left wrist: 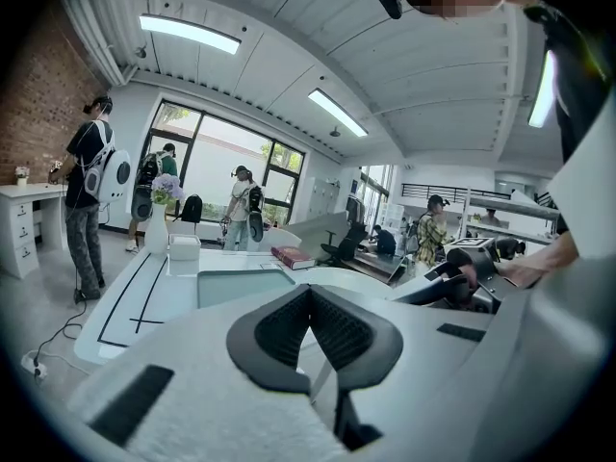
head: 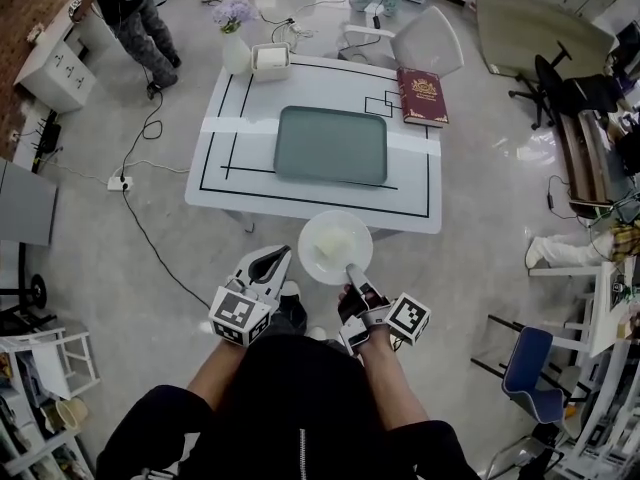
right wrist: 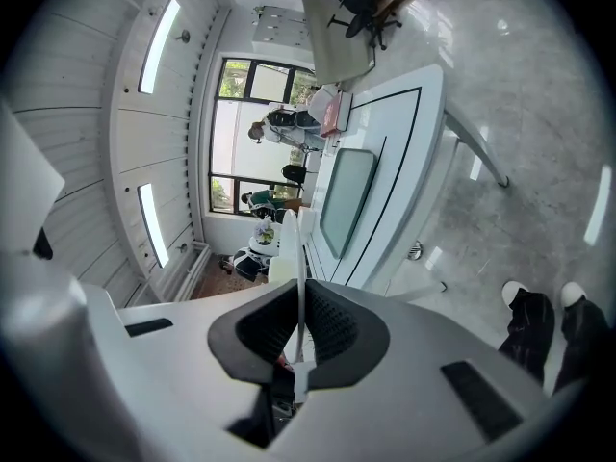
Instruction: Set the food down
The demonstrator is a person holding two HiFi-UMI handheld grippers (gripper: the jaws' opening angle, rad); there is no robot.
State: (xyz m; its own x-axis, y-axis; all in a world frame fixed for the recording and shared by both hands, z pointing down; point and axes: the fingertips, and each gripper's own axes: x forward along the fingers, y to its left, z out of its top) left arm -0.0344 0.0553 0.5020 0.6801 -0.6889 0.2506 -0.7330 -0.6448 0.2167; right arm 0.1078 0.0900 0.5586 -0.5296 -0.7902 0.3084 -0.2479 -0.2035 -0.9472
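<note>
Now, right tool [head: 351, 269] clamped on rim of plate [head: 313, 234] with food [head: 337, 239], left tool [head: 279, 256] closed, empty

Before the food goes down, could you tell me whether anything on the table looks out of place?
Only the red book: it lies slightly askew at the table's far right corner and seems to overhang the edge. Nothing looks spilled.

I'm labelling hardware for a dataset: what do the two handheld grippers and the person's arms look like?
The left gripper and right gripper both have pale grey bodies and black ribbed jaw pads. Each carries a white cube with black square markers: the left cube and the right cube. No cables show. The person wears a black top whose sleeves leave the forearms bare.
</note>
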